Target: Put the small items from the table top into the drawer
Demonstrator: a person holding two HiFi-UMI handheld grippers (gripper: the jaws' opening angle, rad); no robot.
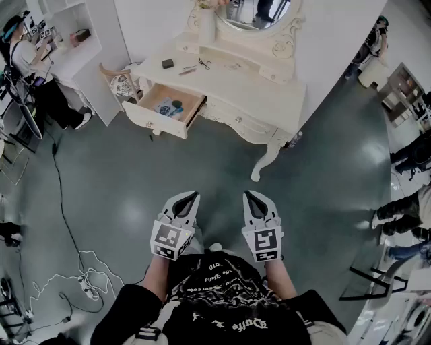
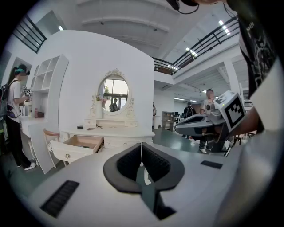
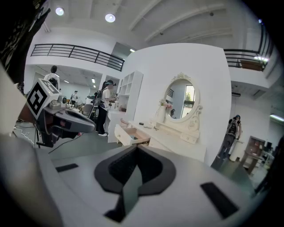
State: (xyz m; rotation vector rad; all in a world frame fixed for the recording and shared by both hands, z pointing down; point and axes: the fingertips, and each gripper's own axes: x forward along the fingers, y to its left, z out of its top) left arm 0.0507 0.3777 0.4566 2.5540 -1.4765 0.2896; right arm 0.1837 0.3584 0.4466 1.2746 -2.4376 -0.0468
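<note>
Left tool (image 1: pixel 190 197) and right tool (image 1: pixel 250 197) clenched, empty, level above grey floor (image 1: pixel 202 168). Well ahead, white surface (image 1: pixel 229 84) under oval mirror (image 1: pixel 256 17), small items (image 1: pixel 167 63) on top; drawer (image 1: pixel 151 121) open ahead-left.

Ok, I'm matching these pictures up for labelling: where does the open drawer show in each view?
Head view: the open drawer is upper left, pulled out towards the camera.
Left gripper view: it is at mid-left, far off.
Right gripper view: it is just left of centre, small.
Shared landmark: the oval mirror, up and to the right of the drawer in all three.
</note>
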